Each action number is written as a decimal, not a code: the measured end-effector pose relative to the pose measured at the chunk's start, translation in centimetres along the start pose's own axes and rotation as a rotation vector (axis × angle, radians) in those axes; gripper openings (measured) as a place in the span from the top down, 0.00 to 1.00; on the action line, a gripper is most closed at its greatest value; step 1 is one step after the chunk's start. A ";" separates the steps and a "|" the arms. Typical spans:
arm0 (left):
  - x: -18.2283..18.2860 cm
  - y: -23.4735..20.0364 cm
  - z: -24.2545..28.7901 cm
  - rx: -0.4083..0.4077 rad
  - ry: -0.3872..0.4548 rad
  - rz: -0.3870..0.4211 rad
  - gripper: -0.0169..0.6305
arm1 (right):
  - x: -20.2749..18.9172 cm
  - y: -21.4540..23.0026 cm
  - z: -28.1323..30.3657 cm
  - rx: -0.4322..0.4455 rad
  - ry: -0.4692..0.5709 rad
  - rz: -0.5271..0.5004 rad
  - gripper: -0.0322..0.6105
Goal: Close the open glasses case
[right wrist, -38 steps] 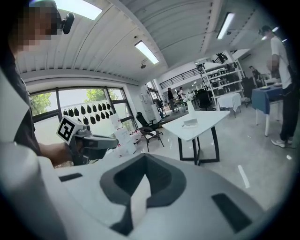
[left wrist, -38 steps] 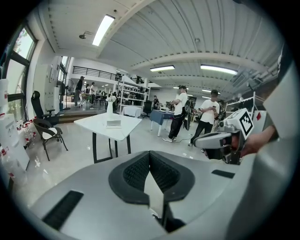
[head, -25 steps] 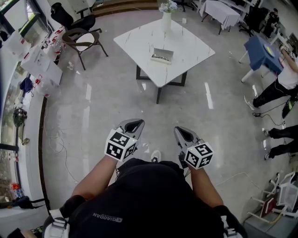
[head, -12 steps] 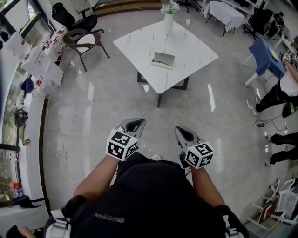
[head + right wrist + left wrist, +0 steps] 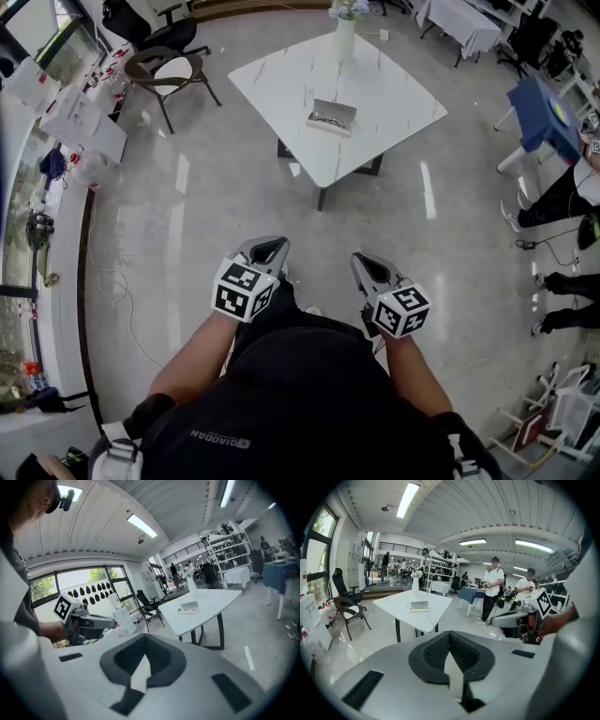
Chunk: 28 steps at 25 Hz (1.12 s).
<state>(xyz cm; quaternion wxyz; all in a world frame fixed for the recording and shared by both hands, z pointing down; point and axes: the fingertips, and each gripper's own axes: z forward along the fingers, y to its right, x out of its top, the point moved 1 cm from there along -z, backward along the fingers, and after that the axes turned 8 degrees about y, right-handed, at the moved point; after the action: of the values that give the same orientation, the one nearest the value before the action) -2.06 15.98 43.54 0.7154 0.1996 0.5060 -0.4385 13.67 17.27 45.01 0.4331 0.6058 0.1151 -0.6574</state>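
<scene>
Head view showed the open glasses case (image 5: 332,116) on the white table (image 5: 398,94), well ahead of the left gripper (image 5: 265,251) and right gripper (image 5: 370,270) — long axis roughly crosswise, marginally nearer the right, bare floor between. Left gripper view: jaws tip to tip, nothing held, case far ahead, slightly left. Right gripper view: jaws likewise pressed together and empty — case far ahead, toward the right.

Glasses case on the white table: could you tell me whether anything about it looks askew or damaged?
Nothing stands out. The glasses case sits open on the white table, well inside its edges; the vase stands upright. Fine damage is too small to tell.
</scene>
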 end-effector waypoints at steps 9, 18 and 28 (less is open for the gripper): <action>1.5 -3.1 3.7 -0.014 0.003 -0.014 0.97 | 0.9 2.2 2.9 -0.025 -0.010 0.007 0.95; 6.1 -8.2 9.5 -0.061 0.017 0.002 0.97 | 5.7 6.3 8.9 -0.067 -0.008 -0.017 0.95; 12.0 -16.1 15.5 -0.142 0.033 0.055 0.97 | 10.7 9.8 17.5 -0.143 -0.006 -0.047 0.95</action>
<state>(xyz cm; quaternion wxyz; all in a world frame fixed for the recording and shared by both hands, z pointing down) -5.68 -9.08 41.66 0.7311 0.1693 0.5421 -0.3781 9.58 -4.98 43.25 0.4602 0.5682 0.1747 -0.6594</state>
